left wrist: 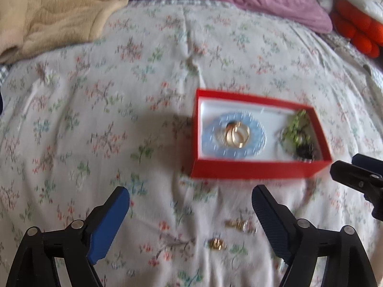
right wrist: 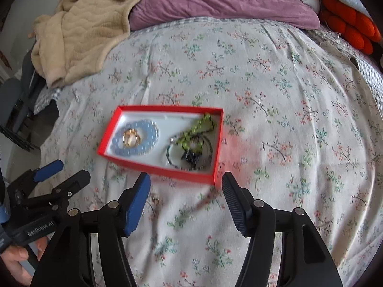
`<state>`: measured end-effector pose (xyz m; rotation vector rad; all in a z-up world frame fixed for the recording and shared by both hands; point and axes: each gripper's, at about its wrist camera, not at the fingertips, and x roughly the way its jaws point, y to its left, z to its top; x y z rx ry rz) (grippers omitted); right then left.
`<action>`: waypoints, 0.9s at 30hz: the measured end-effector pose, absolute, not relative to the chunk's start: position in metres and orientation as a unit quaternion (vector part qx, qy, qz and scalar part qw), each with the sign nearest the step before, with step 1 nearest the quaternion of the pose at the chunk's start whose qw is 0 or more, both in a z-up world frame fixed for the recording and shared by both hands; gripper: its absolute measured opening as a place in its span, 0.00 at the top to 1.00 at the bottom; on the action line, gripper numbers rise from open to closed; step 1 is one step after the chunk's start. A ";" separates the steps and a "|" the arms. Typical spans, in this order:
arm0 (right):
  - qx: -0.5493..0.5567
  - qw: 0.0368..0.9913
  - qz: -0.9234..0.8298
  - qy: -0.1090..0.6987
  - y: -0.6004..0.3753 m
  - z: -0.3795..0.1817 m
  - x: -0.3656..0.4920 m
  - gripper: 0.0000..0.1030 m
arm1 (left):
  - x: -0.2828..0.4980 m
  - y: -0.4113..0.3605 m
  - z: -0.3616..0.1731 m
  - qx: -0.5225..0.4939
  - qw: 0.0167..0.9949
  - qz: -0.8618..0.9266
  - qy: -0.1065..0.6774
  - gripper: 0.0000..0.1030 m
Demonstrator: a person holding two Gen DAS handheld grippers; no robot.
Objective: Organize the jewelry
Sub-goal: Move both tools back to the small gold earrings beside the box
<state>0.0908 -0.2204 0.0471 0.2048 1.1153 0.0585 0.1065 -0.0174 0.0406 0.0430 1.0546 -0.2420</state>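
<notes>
A red box (right wrist: 153, 165) without lid lies on the flowered bedsheet (right wrist: 275, 91), about in the middle of the bed. Inside it, on the white lining, a pale blue bead bracelet (right wrist: 137, 151) makes a ring at the left end, and two gold rings (right wrist: 131, 138) lie in the middle of this ring. At the right end of the box there is a heap of a green bead string (right wrist: 191, 131) and dark cords, partly against the right wall. On the sheet, just before the near long wall of the box, two small gold pieces (left wrist: 216, 243) lie apart from each other; they are blurred and I cannot tell what they are. The left gripper (left wrist: 190, 198) hangs over these pieces with its blue pads spread wide and nothing between them. The right gripper (right wrist: 186, 186) is near the right front corner of the box, its jaws also apart and empty, with only the sheet under them. At the far edge of the bed a beige blanket (right wrist: 79, 31) is heaped in the left corner, a purple pillow (right wrist: 215, 0) lies beside it, and an orange cushion (right wrist: 349, 26) is at the right corner.
</notes>
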 end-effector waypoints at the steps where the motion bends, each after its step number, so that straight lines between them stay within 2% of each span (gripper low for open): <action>1: 0.090 0.841 0.024 0.532 -0.219 0.045 0.087 0.34 | 0.105 -0.016 0.038 0.020 0.852 -0.116 0.510 0.13; 11: 0.060 0.821 0.018 0.567 -0.210 0.029 0.062 0.32 | 0.088 -0.002 0.020 0.031 0.828 -0.118 0.547 0.12; 27: 0.023 0.798 0.009 0.602 -0.207 0.005 0.039 0.29 | 0.075 0.008 0.005 0.050 0.819 -0.112 0.560 0.12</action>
